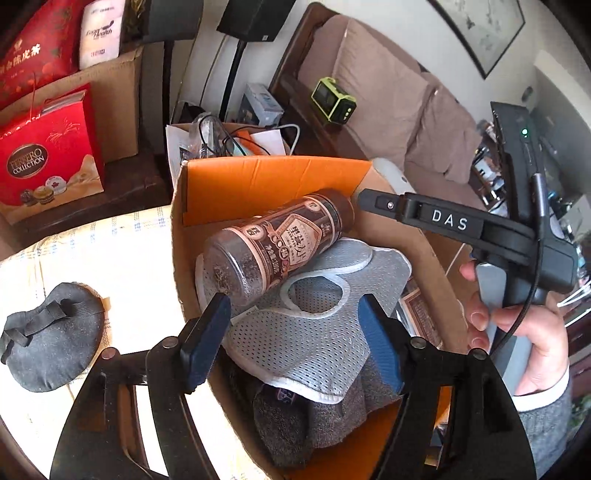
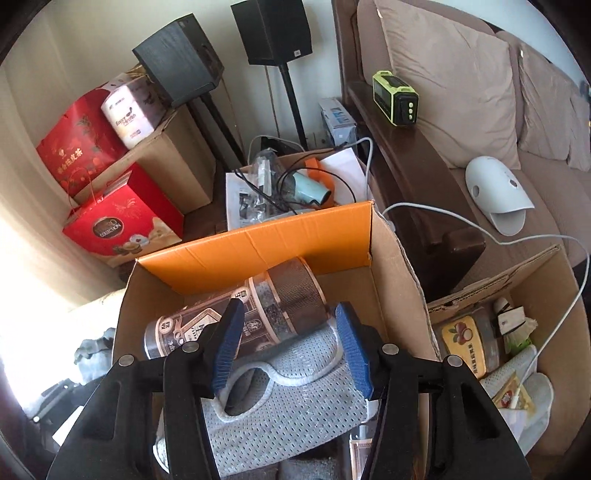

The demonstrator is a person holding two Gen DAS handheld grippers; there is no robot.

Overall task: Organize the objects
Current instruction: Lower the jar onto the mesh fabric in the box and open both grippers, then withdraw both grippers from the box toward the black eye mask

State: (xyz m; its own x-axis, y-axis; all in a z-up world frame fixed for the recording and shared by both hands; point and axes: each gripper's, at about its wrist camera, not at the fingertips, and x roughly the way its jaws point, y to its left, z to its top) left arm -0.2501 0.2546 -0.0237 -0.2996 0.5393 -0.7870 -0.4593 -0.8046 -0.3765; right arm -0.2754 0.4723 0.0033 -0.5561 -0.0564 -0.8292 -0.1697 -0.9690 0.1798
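Note:
An open cardboard box [image 1: 269,177] with an orange inner flap holds a brown labelled jar [image 1: 273,247] lying on its side, on a grey mesh cloth [image 1: 306,332] and dark knit fabric [image 1: 295,421]. My left gripper [image 1: 295,339] is open and empty above the cloth, just in front of the jar. My right gripper [image 2: 291,347] is open and empty above the same box [image 2: 258,240], over the jar [image 2: 266,310] and mesh cloth [image 2: 284,413]. The right gripper also shows in the left wrist view [image 1: 369,201], above the box's right side. A black eye mask [image 1: 48,339] lies on the pale table to the left.
A second cardboard box [image 2: 546,295] with tins and packets stands to the right. A brown sofa [image 2: 461,74] with a white device [image 2: 495,192] is behind it. Red gift bags [image 2: 122,221], a box of cables [image 2: 295,177] and speaker stands [image 2: 273,33] are behind.

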